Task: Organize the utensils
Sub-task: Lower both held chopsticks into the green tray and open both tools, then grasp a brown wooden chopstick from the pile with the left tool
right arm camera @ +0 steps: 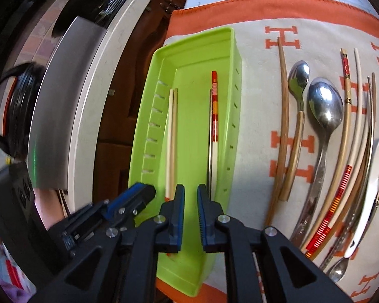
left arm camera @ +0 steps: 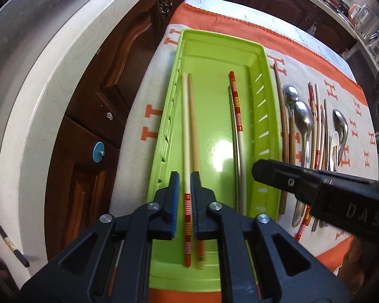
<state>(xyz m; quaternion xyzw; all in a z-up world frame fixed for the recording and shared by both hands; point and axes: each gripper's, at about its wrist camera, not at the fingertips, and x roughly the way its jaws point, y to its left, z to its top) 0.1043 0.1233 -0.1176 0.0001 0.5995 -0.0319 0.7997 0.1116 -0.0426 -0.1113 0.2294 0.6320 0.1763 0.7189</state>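
Blue-padded, the left claw (left arm camera: 185, 186) hovers low over the near end of a green tray (left arm camera: 261, 58), its jaws apart and straddling a cream chopstick with red-orange bands (left arm camera: 186, 136); a plain wooden chopstick (left arm camera: 193, 123) lies touching it, under the right pad. Two more chopsticks (left arm camera: 237, 126) rest along the tray's right wall. Loose spoons and chopsticks (left arm camera: 305, 131) lie outside on an orange-lettered cloth (left arm camera: 149, 112).

From the right wrist, the right claw (right arm camera: 190, 202) hangs above the tray's near end (right arm camera: 184, 275), jaws apart and empty, between the chopstick pairs. The left claw (right arm camera: 139, 193) sits just beside it. Spoons (right arm camera: 324, 106) line the cloth-covered worktop (right arm camera: 255, 80).
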